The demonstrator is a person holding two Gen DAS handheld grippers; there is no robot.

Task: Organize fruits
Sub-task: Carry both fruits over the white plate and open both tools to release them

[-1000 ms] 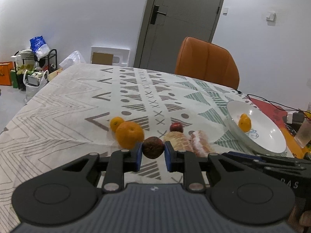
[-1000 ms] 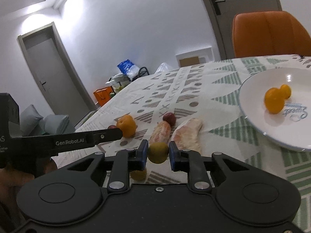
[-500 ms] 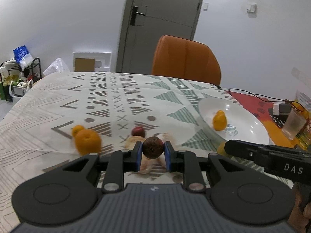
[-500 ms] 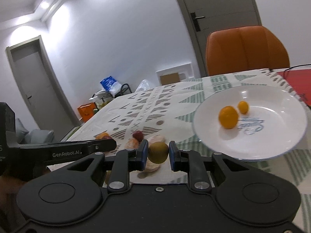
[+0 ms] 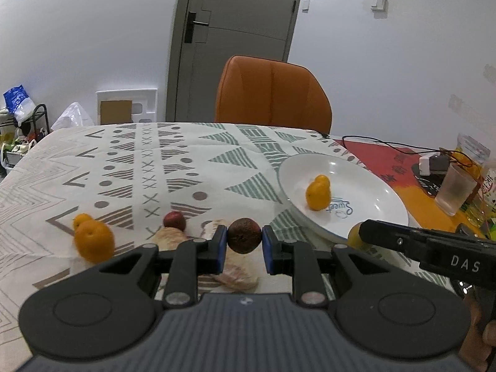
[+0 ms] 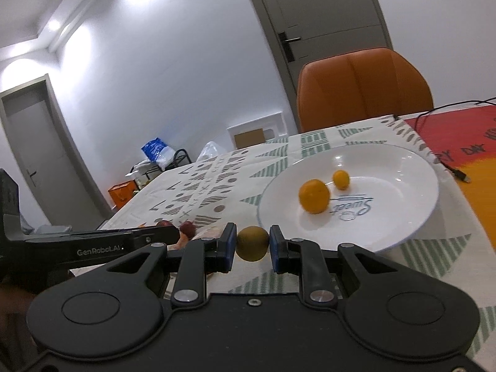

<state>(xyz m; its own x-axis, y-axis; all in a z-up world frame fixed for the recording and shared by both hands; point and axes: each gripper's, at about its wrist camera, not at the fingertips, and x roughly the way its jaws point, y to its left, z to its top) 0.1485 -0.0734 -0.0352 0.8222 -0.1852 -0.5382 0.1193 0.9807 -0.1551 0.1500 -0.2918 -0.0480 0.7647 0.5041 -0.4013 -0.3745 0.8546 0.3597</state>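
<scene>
My left gripper (image 5: 244, 240) is shut on a dark brown round fruit (image 5: 245, 235), held above the patterned tablecloth. My right gripper (image 6: 252, 244) is shut on a yellow-green round fruit (image 6: 251, 243), just short of the near rim of the white plate (image 6: 403, 167). Two oranges lie in that plate: a larger one (image 6: 313, 196) and a small one (image 6: 341, 179). In the left wrist view the plate (image 5: 365, 183) is to the right. Two more oranges (image 5: 94, 244), a small red fruit (image 5: 174, 220) and peeled pale fruit pieces (image 5: 169, 237) lie on the cloth to the left.
An orange chair (image 5: 272, 93) stands at the table's far side before a grey door. A black cable (image 5: 387, 147), a plastic cup (image 5: 455, 190) and small items sit on the red mat at the right. Bags and a rack (image 5: 21, 114) stand by the left wall.
Both grippers have moved to the right toward the plate, each still holding its fruit. The plate now looms larger in the right wrist view, and the loose fruits have slid leftward.
</scene>
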